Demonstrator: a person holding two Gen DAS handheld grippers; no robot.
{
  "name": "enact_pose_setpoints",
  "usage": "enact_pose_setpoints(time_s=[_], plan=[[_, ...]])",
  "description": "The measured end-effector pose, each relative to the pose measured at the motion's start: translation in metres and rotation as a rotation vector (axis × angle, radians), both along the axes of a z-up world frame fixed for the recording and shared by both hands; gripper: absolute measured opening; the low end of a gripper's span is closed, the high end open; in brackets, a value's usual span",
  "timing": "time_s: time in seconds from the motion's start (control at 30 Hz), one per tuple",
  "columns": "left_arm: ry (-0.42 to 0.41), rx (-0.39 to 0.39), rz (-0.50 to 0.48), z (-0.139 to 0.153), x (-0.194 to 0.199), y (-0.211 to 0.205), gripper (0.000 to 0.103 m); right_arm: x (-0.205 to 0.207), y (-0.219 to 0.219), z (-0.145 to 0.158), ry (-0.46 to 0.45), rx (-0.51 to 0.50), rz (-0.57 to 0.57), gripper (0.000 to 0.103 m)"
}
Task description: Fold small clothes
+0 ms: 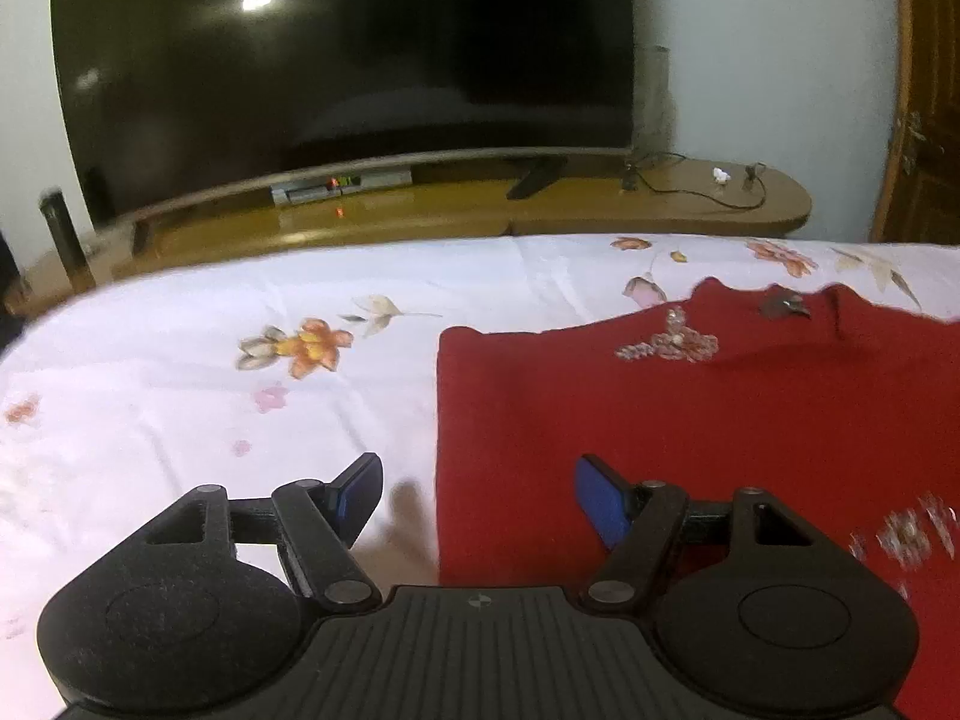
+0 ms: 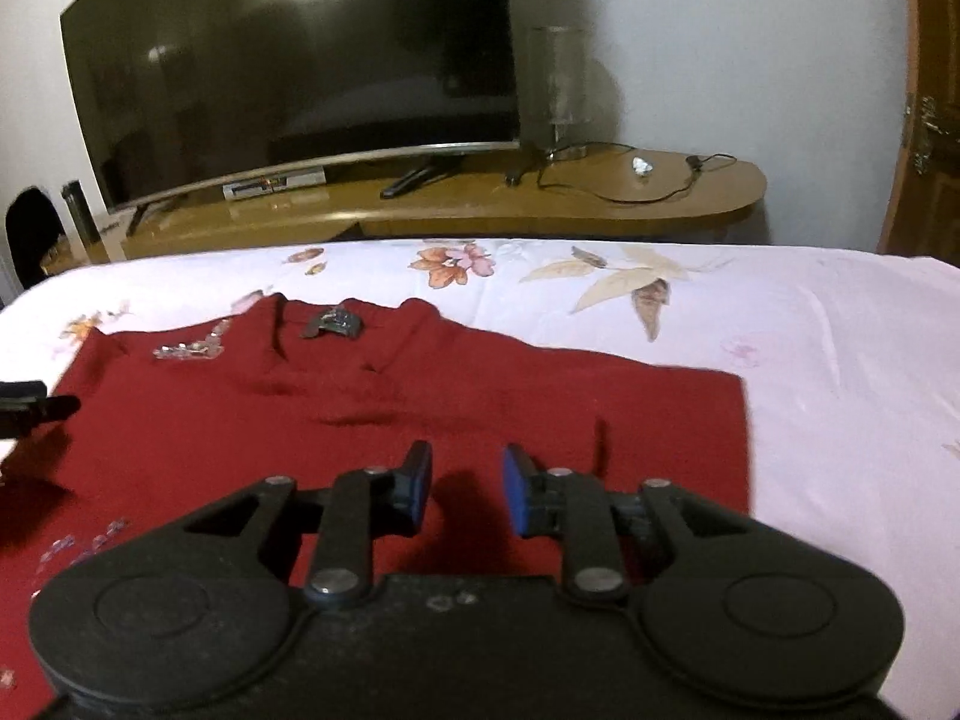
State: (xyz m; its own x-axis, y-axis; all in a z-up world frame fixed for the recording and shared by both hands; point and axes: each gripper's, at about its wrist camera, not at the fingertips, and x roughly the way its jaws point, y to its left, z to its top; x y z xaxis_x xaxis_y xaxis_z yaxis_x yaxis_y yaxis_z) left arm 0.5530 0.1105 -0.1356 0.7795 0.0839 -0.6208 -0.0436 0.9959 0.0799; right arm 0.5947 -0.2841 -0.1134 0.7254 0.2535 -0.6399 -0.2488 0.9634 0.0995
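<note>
A red garment (image 1: 690,420) with sequin trim lies flat on the floral white bedsheet (image 1: 180,408); it also shows in the right wrist view (image 2: 420,408). A grey label sits at its neckline (image 2: 333,322). My left gripper (image 1: 477,501) is open and empty, hovering over the garment's left edge, one finger over the sheet and one over the cloth. My right gripper (image 2: 467,489) is open and empty above the garment's near right part. The tip of the left gripper shows at the left edge of the right wrist view (image 2: 36,405).
Beyond the bed stands a wooden TV bench (image 2: 480,204) with a large dark television (image 2: 288,66), a set-top box (image 2: 273,183), a glass lamp (image 2: 555,90) and a cable. A wooden door (image 2: 930,120) is at the right.
</note>
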Motion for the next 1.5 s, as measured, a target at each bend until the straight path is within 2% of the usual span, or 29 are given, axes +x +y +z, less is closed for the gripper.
enact_pose_setpoints(time_s=[0.13, 0.33, 0.43, 0.5, 0.57, 0.7, 0.77, 0.8, 0.9, 1.03, 1.13, 1.3, 1.43, 1.5], plan=[[-0.004, -0.012, -0.014, 0.009, -0.031, -0.003, 0.071, -0.029, -0.026, 0.006, 0.012, 0.055, -0.020, 0.026], [0.006, 0.019, -0.040, 0.015, -0.068, -0.007, 0.071, -0.076, -0.049, 0.009, 0.045, 0.081, -0.056, 0.029], [0.018, 0.022, -0.065, 0.016, -0.089, -0.010, 0.071, -0.100, -0.058, 0.011, 0.061, 0.114, -0.079, 0.039], [0.028, 0.002, -0.078, 0.017, -0.107, -0.008, 0.071, -0.117, -0.065, 0.012, 0.076, 0.134, -0.092, 0.040], [0.052, -0.063, -0.091, 0.017, -0.127, -0.001, 0.070, -0.133, -0.071, 0.011, 0.105, 0.147, -0.099, 0.041], [0.131, -0.322, -0.127, 0.005, -0.174, 0.029, 0.070, -0.166, -0.088, 0.007, 0.176, 0.184, -0.077, 0.046], [0.172, -0.430, -0.116, -0.001, -0.197, 0.041, 0.052, -0.179, -0.100, 0.002, 0.229, 0.236, -0.078, 0.047], [0.185, -0.466, -0.106, -0.004, -0.207, 0.045, 0.050, -0.185, -0.106, -0.003, 0.259, 0.273, -0.081, 0.047], [0.217, -0.588, -0.094, -0.010, -0.238, 0.053, 0.049, -0.199, -0.121, -0.016, 0.330, 0.377, -0.075, 0.047], [0.250, -0.727, -0.077, -0.018, -0.266, 0.055, 0.049, -0.213, -0.137, -0.028, 0.363, 0.534, -0.085, 0.046], [0.270, -0.848, -0.081, -0.029, -0.281, 0.055, 0.049, -0.224, -0.144, -0.028, 0.381, 0.563, -0.088, 0.045], [0.272, -0.958, -0.102, -0.044, -0.304, 0.060, 0.049, -0.271, -0.144, -0.026, 0.401, 0.562, -0.088, 0.045], [0.276, -0.977, -0.131, -0.048, -0.322, 0.057, 0.049, -0.317, -0.139, -0.031, 0.432, 0.649, -0.143, 0.045], [0.265, -1.013, -0.135, -0.053, -0.330, 0.058, 0.049, -0.332, -0.132, -0.034, 0.444, 0.687, -0.137, 0.045]])
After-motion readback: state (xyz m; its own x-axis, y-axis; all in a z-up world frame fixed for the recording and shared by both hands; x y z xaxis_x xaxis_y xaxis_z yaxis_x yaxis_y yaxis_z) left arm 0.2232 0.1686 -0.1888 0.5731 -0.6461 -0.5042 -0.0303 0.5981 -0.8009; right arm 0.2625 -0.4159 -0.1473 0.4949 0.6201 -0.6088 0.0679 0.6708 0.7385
